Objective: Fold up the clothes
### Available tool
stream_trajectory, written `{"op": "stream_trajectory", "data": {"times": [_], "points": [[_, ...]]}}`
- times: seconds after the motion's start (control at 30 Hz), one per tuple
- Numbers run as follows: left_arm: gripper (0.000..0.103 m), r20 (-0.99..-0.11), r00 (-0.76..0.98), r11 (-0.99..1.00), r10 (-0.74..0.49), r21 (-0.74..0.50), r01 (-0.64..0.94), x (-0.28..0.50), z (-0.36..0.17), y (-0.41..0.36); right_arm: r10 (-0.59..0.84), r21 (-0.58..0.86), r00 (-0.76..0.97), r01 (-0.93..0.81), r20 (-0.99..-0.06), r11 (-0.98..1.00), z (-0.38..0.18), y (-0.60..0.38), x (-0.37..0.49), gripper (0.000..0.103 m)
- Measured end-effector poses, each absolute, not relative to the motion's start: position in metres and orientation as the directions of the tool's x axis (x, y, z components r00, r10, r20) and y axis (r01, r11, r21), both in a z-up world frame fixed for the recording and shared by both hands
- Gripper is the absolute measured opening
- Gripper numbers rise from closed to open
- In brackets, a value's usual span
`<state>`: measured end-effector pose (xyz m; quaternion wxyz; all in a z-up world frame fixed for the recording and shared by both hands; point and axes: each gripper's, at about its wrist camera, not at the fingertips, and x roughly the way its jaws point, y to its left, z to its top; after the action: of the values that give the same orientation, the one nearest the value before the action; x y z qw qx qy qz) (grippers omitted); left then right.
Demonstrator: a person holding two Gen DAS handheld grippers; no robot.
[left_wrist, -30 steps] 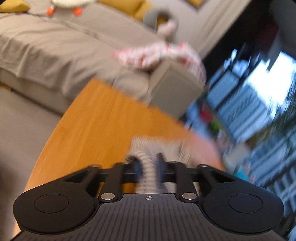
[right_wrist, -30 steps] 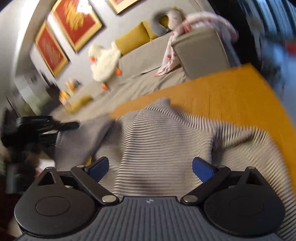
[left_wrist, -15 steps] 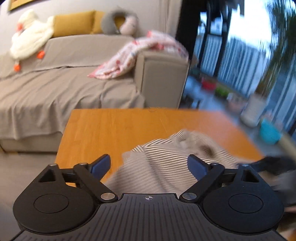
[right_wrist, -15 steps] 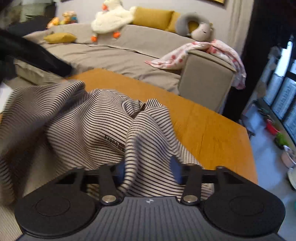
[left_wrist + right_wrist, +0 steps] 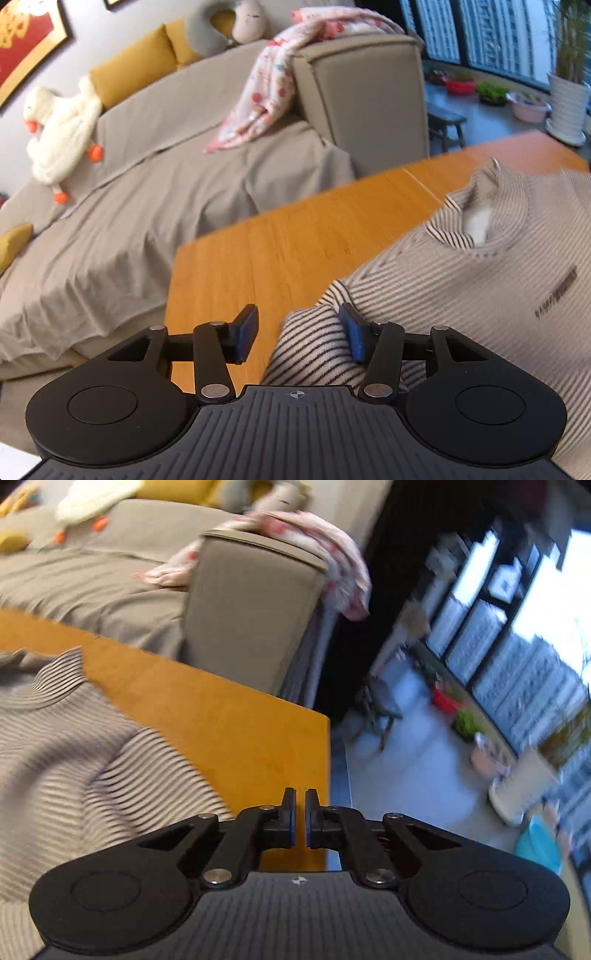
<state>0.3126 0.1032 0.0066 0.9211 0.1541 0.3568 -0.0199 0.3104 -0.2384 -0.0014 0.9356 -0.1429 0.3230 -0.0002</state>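
While the striped sweater (image 5: 480, 295) lies front-up on the wooden table (image 5: 295, 240), collar toward the far edge and a small dark logo on the chest, its sleeve bunches near the table's left edge right at the left gripper (image 5: 299, 332). That gripper's jaws are closing, with the rumpled sleeve fold between them: the right blue pad touches the cloth, the left pad stands clear of it over bare wood. The right gripper (image 5: 300, 819) has its fingers together on nothing, poised over the table's right edge, the sweater's other side lying just to its left.

Judging by the soft ribbed knit, the garment should be light, floppy and not slippery; it will drape and slump rather than hold a crease, so pinching a cuff or shoulder seam looks better than grabbing mid-panel.

The hem and lower body are cut off behind both grippers. The right-wrist view is smeared with blur, so the far sleeve's lie cannot be made out, nor can the logo be read.
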Motion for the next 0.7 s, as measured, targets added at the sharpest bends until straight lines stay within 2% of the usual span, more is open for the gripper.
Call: {"op": "stream_trajectory", "data": {"times": [0.03,0.1,0.13,0.17,0.2,0.27,0.37,0.47,0.53,0.63,0.67,0.7], "points": [[0.054,-0.663,0.746,0.958,0.065,0.252,0.141,0.313,0.010,0.105,-0.063,-0.227,0.797,-0.095,-0.601,0.969,0.003,-0.247,0.305,0.005],[0.058,-0.665,0.746,0.971,0.037,0.201,0.130,0.308,0.021,0.108,0.021,-0.172,0.819,-0.146,-0.574,0.974,0.024,-0.257,0.273,0.016],[0.065,-0.662,0.749,0.975,0.013,0.173,0.136,0.301,0.026,0.109,0.070,-0.154,0.823,-0.188,-0.563,0.970,0.034,-0.257,0.255,0.021],[0.074,-0.659,0.752,0.979,-0.012,0.145,0.142,0.294,0.032,0.110,0.124,-0.138,0.823,-0.238,-0.555,0.961,0.044,-0.255,0.234,0.033],[0.078,-0.656,0.754,0.982,-0.035,0.117,0.147,0.286,0.037,0.110,0.178,-0.122,0.819,-0.288,-0.546,0.950,0.053,-0.253,0.214,0.045],[0.082,-0.654,0.753,0.986,-0.079,0.058,0.154,0.266,0.045,0.109,0.282,-0.093,0.790,-0.391,-0.544,0.916,0.064,-0.242,0.174,0.052],[0.088,-0.652,0.741,0.985,-0.160,-0.050,0.168,0.231,0.050,0.103,0.425,-0.017,0.713,-0.522,-0.558,0.853,0.062,-0.215,0.122,0.055],[0.092,-0.642,0.734,0.974,-0.224,-0.131,0.183,0.197,0.050,0.096,0.455,-0.042,0.664,-0.590,-0.594,0.806,0.042,-0.181,0.099,0.058],[0.095,-0.633,0.736,0.971,-0.241,-0.155,0.184,0.178,0.048,0.092,0.384,-0.144,0.681,-0.583,-0.623,0.800,0.022,-0.160,0.093,0.057],[0.095,-0.633,0.729,0.966,-0.260,-0.185,0.183,0.154,0.047,0.091,0.329,-0.225,0.706,-0.569,-0.627,0.791,0.008,-0.156,0.092,0.030],[0.096,-0.633,0.727,0.964,-0.266,-0.195,0.182,0.148,0.046,0.093,0.319,-0.228,0.712,-0.558,-0.625,0.798,0.012,-0.162,0.096,0.009],[0.096,-0.634,0.725,0.963,-0.269,-0.202,0.181,0.143,0.045,0.095,0.301,-0.231,0.720,-0.540,-0.625,0.810,0.018,-0.169,0.102,0.009]]}}
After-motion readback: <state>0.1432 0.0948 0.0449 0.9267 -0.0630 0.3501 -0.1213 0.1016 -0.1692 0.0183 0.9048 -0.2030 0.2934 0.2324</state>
